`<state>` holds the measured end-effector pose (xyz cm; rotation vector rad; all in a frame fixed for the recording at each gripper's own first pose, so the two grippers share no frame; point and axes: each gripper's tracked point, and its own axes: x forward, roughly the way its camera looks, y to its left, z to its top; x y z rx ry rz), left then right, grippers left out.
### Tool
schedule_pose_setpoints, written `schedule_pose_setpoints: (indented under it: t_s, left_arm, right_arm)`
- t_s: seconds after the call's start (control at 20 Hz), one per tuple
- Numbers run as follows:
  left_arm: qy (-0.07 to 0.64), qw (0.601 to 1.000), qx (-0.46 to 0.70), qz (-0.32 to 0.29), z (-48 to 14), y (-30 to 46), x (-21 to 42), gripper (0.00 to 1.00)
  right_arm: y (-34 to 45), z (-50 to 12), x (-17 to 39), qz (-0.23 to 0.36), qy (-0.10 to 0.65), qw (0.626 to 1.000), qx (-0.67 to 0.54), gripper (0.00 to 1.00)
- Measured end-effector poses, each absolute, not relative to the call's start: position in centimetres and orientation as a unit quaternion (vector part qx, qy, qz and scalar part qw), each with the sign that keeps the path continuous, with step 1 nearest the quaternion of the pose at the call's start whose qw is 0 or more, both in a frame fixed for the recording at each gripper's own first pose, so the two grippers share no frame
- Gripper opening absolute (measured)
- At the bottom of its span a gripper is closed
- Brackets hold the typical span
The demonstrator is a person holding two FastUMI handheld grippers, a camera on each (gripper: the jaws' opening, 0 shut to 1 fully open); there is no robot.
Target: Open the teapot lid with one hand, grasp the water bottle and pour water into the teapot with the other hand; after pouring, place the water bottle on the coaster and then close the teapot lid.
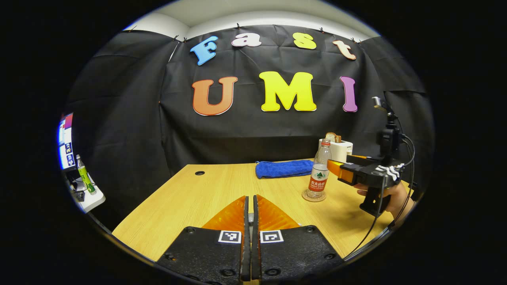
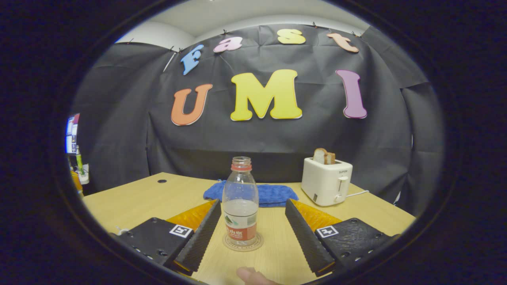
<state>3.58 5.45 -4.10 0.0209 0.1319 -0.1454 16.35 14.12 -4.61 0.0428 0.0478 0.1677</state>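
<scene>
A clear water bottle (image 2: pixel 240 202) with a red label, no cap and some water in it stands upright on a round coaster (image 2: pixel 243 242). My right gripper (image 2: pixel 252 204) is open, one finger on each side of the bottle, with a gap to it on both sides. In the left gripper view the same bottle (image 1: pixel 319 174) and coaster (image 1: pixel 314 195) are at the right of the table. There the right gripper (image 1: pixel 336 170), held by a hand (image 1: pixel 392 196), reaches in from the right at label height. My left gripper (image 1: pixel 249 209) hovers over the bare table (image 1: pixel 190 202), fingers together.
A folded blue towel (image 1: pixel 283 168) lies at the back of the table, also behind the bottle (image 2: pixel 277 194). A white toaster (image 2: pixel 326 181) with bread in it stands back right, its cord trailing right. A cable hole (image 1: pixel 199 173) is back left. A green bottle (image 1: pixel 84 174) stands off the table, left.
</scene>
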Motion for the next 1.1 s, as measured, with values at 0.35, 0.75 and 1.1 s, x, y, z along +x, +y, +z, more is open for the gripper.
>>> schedule_pose_setpoints:
  t_s: [0.35, 0.75, 1.1]
  left_arm:
    - [0.083, 0.992, 0.021, -0.094, -6.4, 2.4, 4.6, 0.03]
    - [0.089, 0.990, 0.013, -0.112, -8.9, 0.4, 6.4, 0.04]
    - [0.085, 0.989, -0.011, -0.121, -11.1, -0.3, 8.1, 0.04]
  right_arm:
    - [7.6, -4.5, 10.9, 0.042, 0.006, 0.999, -0.012, 0.97]
    - [4.7, -2.8, 7.2, 0.049, -0.031, 0.998, -0.029, 0.97]
    - [4.1, -2.5, 7.2, 0.038, -0.042, 0.998, -0.040, 0.95]
